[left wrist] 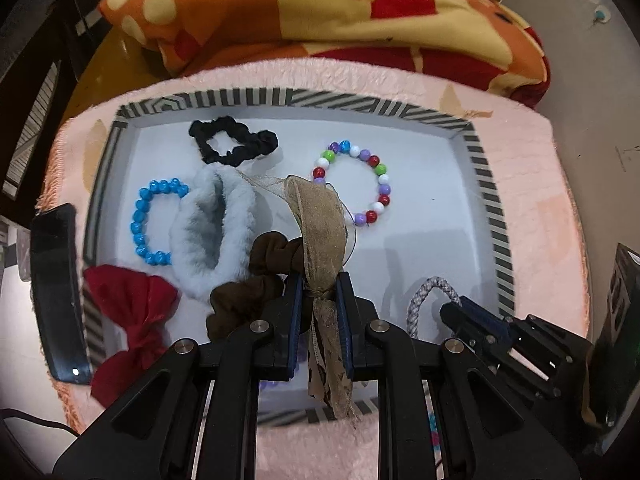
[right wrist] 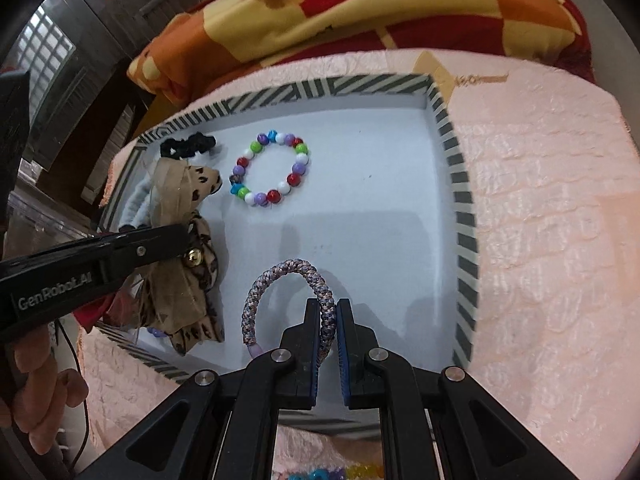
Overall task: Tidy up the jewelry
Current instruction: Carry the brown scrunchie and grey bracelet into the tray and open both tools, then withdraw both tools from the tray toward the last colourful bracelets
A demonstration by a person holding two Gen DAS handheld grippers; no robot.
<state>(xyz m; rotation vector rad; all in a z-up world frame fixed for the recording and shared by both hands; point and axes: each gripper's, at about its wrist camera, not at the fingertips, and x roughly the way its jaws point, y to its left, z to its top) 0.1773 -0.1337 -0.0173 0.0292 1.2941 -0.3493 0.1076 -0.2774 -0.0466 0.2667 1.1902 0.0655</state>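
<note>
Left wrist view shows the left gripper (left wrist: 319, 300) pinching a tan see-through ribbon bow (left wrist: 322, 240) between its two fingers, right at the knot. Just left of the fingers sits a dark brown cloth scrunchie (left wrist: 256, 276), and beside that a fluffy pale blue scrunchie (left wrist: 216, 228). Farther left lie a red cloth bow (left wrist: 128, 312) and a bracelet of bright blue beads (left wrist: 154, 220). Ahead and a bit right lies a round bracelet of many-colored beads (left wrist: 354, 182). Farthest ahead is a black scrunchie (left wrist: 232, 144). All of these rest in a white tray with a black-and-white striped rim (left wrist: 486, 184), which sits on a fuzzy pink cloth (left wrist: 552, 200).

Right wrist view shows the right gripper (right wrist: 328, 320) squeezing a gray braided cord loop (right wrist: 288, 300) between its fingers, low over the tray floor. To its left is the left gripper with the tan bow. Beyond the tray lies an orange, yellow and red blanket (right wrist: 360, 12).
</note>
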